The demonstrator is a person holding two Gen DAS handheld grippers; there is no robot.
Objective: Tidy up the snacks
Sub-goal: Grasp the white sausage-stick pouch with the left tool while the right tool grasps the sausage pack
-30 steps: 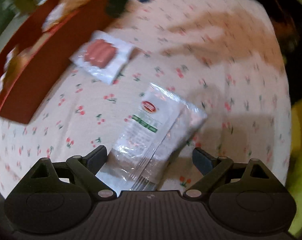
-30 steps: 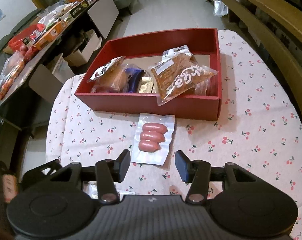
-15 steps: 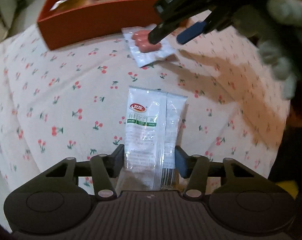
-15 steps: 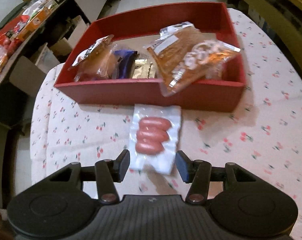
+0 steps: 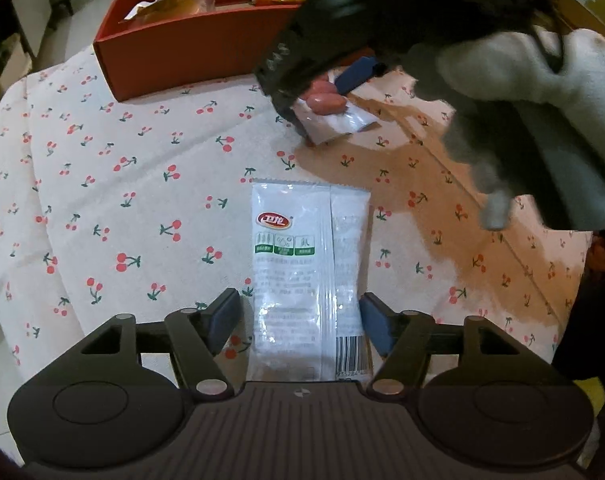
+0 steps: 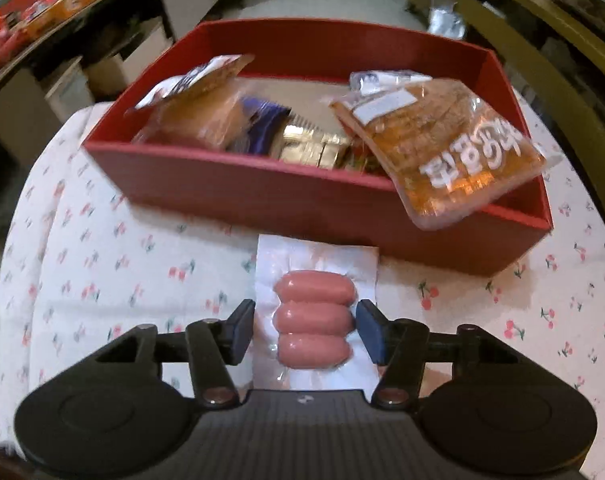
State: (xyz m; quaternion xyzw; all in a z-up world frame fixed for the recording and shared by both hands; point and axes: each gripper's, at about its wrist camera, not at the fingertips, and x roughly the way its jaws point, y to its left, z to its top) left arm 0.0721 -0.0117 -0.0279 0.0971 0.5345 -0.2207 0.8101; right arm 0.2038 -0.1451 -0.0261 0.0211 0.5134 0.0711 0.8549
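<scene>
Left gripper [image 5: 298, 322]: jaws part open, just been widening, straddling the near end of a white snack sachet [image 5: 308, 276] w/ red logo and green icons; pads sit just beside its long edges, a sliver of cloth showing each side, so not clamped. Sachet lies flat on the cherry-print tablecloth [image 5: 122, 184], running toward 12 o'clock from the gripper. Further out at approx 1 o'clock, the right gripper [image 5: 338, 84] comes in from the upper right, held by a hand in a pale glove [image 5: 542, 128], its tips down at the vacuum-packed sausage pack [image 5: 330, 114]. Beyond, at 11–12 o'clock, the red box [image 5: 174, 56]. Right wrist view: right gripper [image 6: 304, 330] jaws about half open, just been opening a bit more, w/ the sausage pack [image 6: 314, 316] between them; three pink sausages stacked in the gap, pads just beside their ends, contact can't be told. Pack lies flat on the cloth, far edge just beside the box's near wall. At 12 o'clock, red box [image 6: 262, 200] holds bagged bread [image 6: 198, 108] at left, a purple packet [image 6: 262, 124] and gold-wrapped pieces [image 6: 314, 148] in the middle, and an orange bread bag [image 6: 450, 140] at right, overhanging the near wall.
</scene>
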